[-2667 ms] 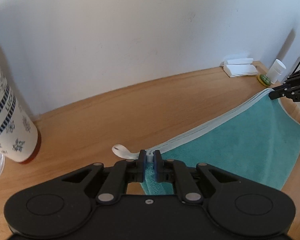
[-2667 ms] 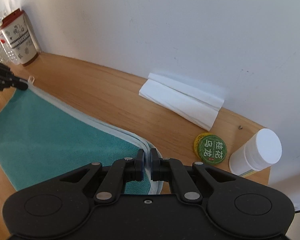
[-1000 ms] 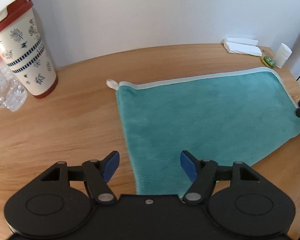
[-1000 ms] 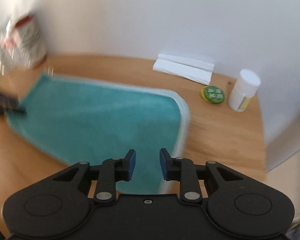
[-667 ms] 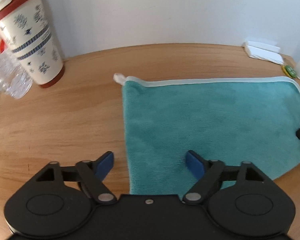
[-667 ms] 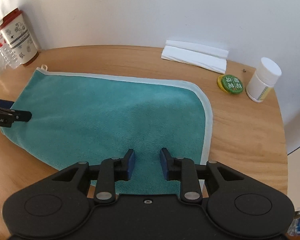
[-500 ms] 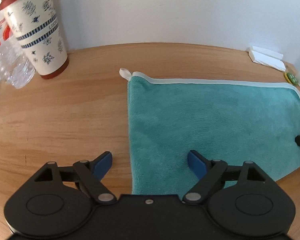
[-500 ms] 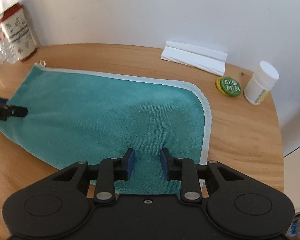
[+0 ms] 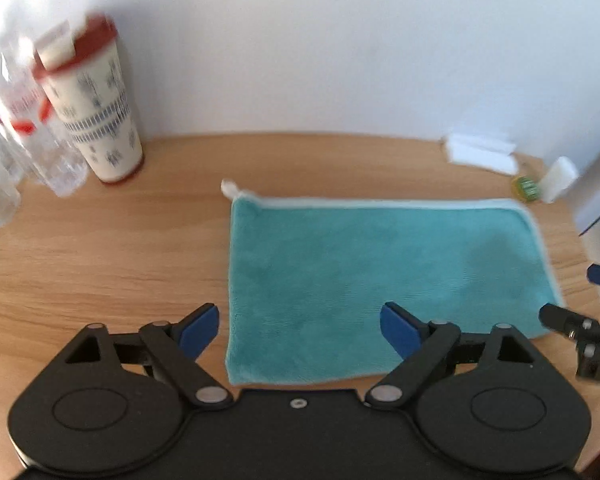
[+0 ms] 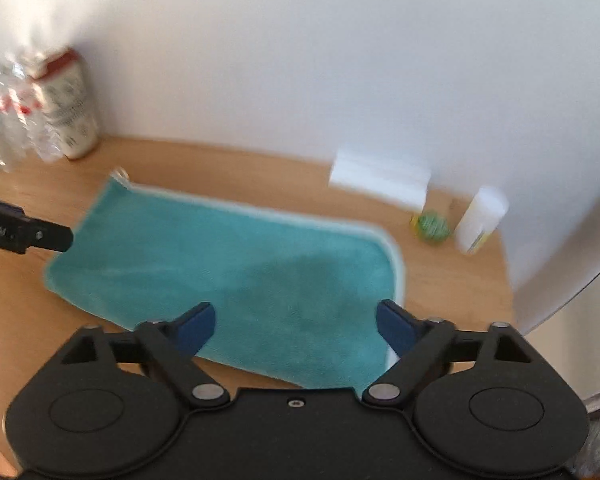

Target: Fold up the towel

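Observation:
A teal towel (image 9: pixel 372 276) with a pale trim lies flat, folded in half, on the wooden table (image 9: pixel 100 252). It also fills the middle of the right wrist view, towel (image 10: pixel 236 264). My left gripper (image 9: pixel 300 328) hangs open above the towel's near left corner, holding nothing. Over the near right corner my right gripper (image 10: pixel 294 324) is open wide and empty too. Each gripper's tip shows at the edge of the other's view. A small white loop (image 9: pixel 229 188) sticks out at the far left corner.
A patterned cup with a red lid (image 9: pixel 96 120) and clear plastic bottles (image 9: pixel 4 152) stand at the back left. Folded white paper (image 10: pixel 380 178), a green tin (image 10: pixel 432 226) and a white bottle (image 10: pixel 480 220) sit at the back right by the wall.
Both grippers let go of the towel's far edge and drew back toward the near side. The right gripper's jaws have widened from a narrow gap to fully open. Both views are blurred now.

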{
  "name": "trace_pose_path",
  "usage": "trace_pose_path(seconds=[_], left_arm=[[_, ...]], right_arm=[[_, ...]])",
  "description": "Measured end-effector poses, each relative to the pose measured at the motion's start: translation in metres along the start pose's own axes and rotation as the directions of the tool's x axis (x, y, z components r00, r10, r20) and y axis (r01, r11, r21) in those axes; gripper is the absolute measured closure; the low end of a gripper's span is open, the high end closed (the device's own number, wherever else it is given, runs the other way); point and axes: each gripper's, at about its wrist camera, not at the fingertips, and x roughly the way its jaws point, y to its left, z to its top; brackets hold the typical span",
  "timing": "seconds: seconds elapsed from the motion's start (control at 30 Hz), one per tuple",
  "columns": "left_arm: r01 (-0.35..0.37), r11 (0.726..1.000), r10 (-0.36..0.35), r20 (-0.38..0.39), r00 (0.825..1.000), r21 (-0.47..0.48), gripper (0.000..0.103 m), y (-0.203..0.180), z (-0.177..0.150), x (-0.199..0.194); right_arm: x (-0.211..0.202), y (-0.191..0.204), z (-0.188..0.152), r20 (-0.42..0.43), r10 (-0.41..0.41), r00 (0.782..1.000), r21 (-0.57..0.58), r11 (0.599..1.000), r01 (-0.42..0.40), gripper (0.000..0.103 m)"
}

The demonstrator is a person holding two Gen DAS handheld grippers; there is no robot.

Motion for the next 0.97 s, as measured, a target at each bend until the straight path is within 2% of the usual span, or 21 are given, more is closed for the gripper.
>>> trace_pose_path(seconds=[0.1,0.17,0.3,0.47,0.53,0.63,0.73,0.97], left_arm=[[-0.037,0.999,0.037,0.021,0.999,0.012,0.0,-0.012,-0.001,-0.038],[-0.067,0.998,0.067,0.024,0.997,0.013,0.0,-0.018,-0.004,-0.057],[-0.101,0.995,0.101,0.018,0.995,0.024,0.001,-0.029,-0.015,-0.08],[-0.106,0.993,0.106,-0.013,0.994,0.044,0.0,-0.038,-0.029,-0.091],[-0.109,0.993,0.11,-0.02,0.994,0.048,0.0,-0.04,-0.031,-0.093],[-0.104,0.993,0.106,-0.031,0.994,0.053,0.001,-0.042,-0.033,-0.096],[-0.074,0.996,0.077,-0.046,0.996,0.057,0.001,-0.046,-0.034,-0.096],[-0.083,0.995,0.086,-0.048,0.995,0.061,0.001,-0.051,-0.037,-0.096]], right_arm=[[-0.033,0.006,0.001,0.019,-0.05,0.999,0.008,0.999,0.05,0.011],[-0.05,0.004,-0.001,0.022,-0.053,0.998,0.046,0.998,0.052,0.011],[-0.074,-0.005,-0.006,0.014,-0.045,0.999,0.184,0.982,0.041,0.01],[-0.081,-0.015,-0.011,-0.03,-0.121,0.992,0.22,0.968,0.125,0.01],[-0.086,-0.03,-0.012,-0.043,-0.1,0.994,0.296,0.949,0.108,0.01],[-0.086,-0.04,-0.012,-0.058,-0.077,0.995,0.35,0.932,0.093,0.01],[-0.084,-0.04,-0.015,-0.079,-0.085,0.993,0.353,0.929,0.108,0.01],[-0.076,-0.036,-0.023,-0.118,-0.059,0.991,0.343,0.934,0.097,0.01]])
